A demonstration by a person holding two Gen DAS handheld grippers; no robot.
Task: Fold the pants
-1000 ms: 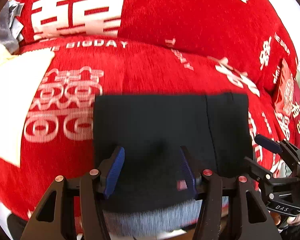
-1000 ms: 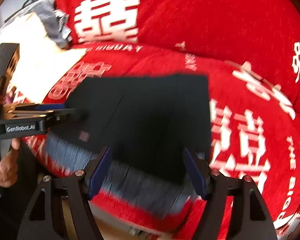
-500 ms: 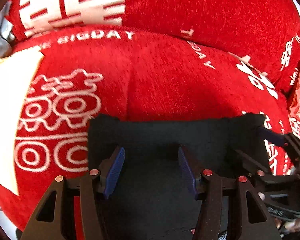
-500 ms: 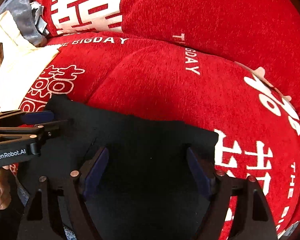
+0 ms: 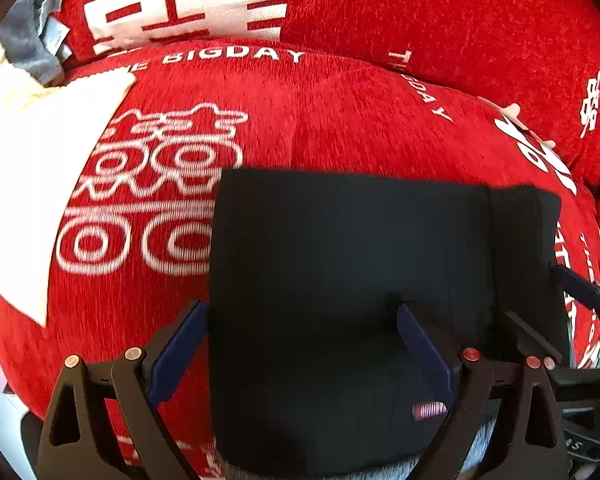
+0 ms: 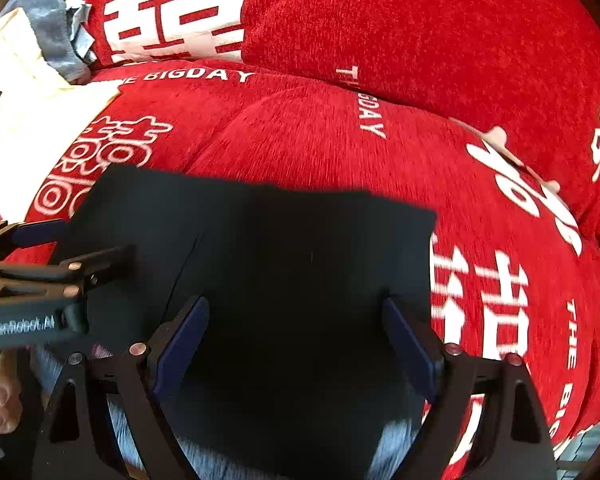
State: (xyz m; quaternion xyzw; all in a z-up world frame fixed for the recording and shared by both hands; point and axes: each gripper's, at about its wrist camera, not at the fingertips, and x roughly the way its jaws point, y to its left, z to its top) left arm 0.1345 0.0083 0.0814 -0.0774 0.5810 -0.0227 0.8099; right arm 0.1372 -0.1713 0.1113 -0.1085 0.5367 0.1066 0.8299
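Black pants (image 5: 340, 280), folded into a flat rectangle, lie on plush red cushions (image 5: 340, 120); left hand-held gripper (image 5: 300, 344) and right hand-held gripper (image 6: 296, 340) both gape wide, seemingly empty.

Matt black cloth pants (image 5: 340, 264); fuzzy red plush cover (image 5: 340, 120).

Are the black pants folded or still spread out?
Folded: the black pants lie as a compact rectangle with straight edges on the red cushion cover. How many layers, cannot tell.
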